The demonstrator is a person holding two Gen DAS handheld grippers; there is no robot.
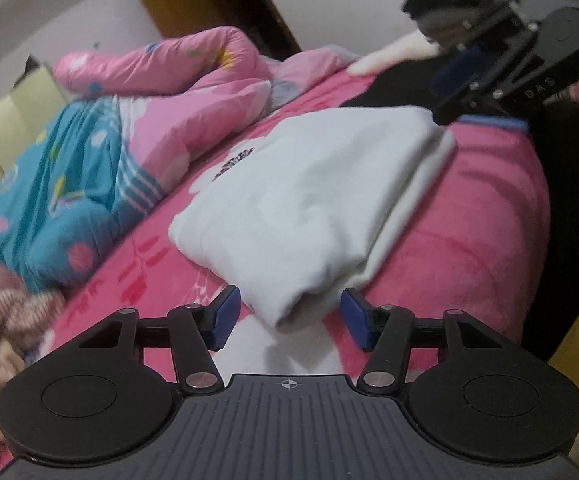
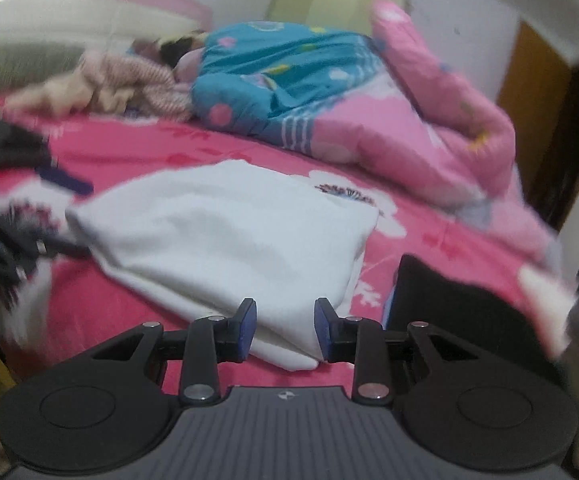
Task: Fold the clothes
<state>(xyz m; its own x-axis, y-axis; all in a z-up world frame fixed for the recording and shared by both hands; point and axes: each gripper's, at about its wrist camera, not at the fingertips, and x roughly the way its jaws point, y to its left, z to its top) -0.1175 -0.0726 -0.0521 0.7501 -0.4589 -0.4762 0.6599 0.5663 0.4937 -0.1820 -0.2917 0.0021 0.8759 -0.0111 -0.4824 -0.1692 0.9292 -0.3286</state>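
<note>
Now | folded white garment (image 1: 321, 200) lies flat near bed (image 1: 469, 216) front edge, long axis along it | left gripper (image 1: 289, 316) half open, right gripper (image 2: 285, 330) narrower; garment ends between, grip unclear

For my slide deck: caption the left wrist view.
Open left hand-held gripper straddles a corner of the folded white cotton garment on the pink floral bedsheet.
</note>
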